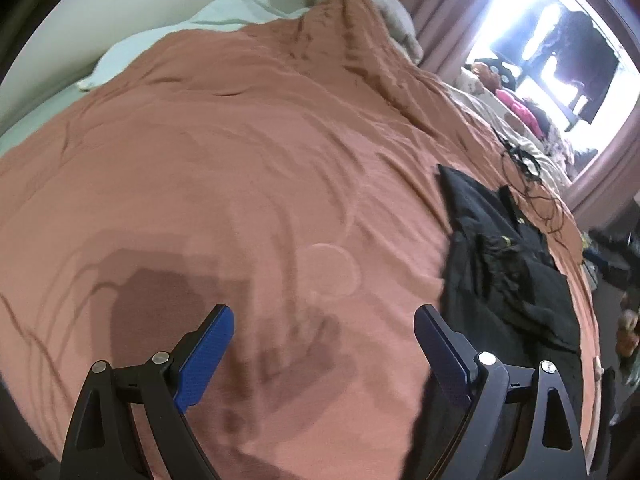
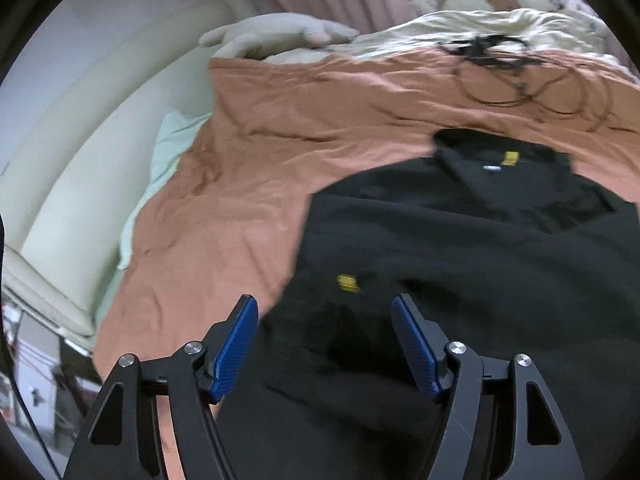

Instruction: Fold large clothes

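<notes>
A large black garment (image 2: 460,248) with small yellow labels lies spread on an orange-brown bedspread (image 2: 280,128). My right gripper (image 2: 324,312) hovers over the garment's near left part, jaws open, blue pads apart with only loose cloth below them. In the left wrist view the same black garment (image 1: 508,272) lies crumpled at the right side of the bedspread (image 1: 240,160). My left gripper (image 1: 324,320) stands open above bare bedspread, its right finger (image 1: 440,352) close beside the garment's edge, nothing between the pads.
Black cables (image 2: 520,76) lie tangled on the bedspread beyond the garment, also cables (image 1: 532,184). A pale green pillow (image 1: 180,36) and a cream headboard (image 2: 80,184) lie at the left. A cream blanket (image 2: 460,28) and a bright window (image 1: 560,40) are beyond.
</notes>
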Demonstrator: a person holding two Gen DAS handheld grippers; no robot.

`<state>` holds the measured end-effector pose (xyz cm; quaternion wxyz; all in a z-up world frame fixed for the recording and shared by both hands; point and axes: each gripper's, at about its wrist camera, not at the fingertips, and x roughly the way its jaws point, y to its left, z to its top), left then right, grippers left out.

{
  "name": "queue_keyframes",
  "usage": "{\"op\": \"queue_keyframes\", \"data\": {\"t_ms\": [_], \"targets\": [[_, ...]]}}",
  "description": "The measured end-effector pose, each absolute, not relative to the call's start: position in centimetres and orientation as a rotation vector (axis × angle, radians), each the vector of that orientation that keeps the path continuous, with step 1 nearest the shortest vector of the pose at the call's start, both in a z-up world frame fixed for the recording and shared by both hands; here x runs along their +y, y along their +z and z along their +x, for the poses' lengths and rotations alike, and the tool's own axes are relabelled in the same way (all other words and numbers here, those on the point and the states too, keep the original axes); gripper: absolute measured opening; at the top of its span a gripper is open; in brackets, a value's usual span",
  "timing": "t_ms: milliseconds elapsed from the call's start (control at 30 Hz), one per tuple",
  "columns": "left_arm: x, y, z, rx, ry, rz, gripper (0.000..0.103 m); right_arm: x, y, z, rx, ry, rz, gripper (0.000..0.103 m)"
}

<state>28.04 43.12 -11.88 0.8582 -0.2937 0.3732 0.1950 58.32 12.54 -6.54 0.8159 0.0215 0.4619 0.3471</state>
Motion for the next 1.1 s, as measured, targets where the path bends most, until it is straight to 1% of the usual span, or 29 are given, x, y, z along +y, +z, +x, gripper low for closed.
{"op": "queue_keyframes", "data": {"t_ms": [267,567,767,1000,1033,1100], "targets": [[38.7,-9.9,34.7,0.793,0.314,-0.556,0.092,0.6,-9.1,60.0,0.990,0.577,0.033,0.070],[34.3,-10.4,42.2,0.859,0.228,-0.506,0.092,-8.7,-12.5,62.7,1.015,0.416,0.074,0.070],[31.9,-12.1,46.5,0.919,0.198,-0.480,0.092,-11.5,-15.6,65.4,1.053,0.347,0.081,0.070],[30.6,-15.1,50.1,1.002,0.216,-0.443,0.092,-12.1,-18.0,69.9,1.089,0.306,0.052,0.070],[30.5,-15.6,50.7,1.021,0.217,-0.438,0.088,-11.8,-18.5,70.9,1.103,0.302,0.040,0.070],[30.2,-16.3,51.6,1.051,0.229,-0.420,0.084,-11.7,-19.1,71.9,1.114,0.299,0.037,0.070]]}}
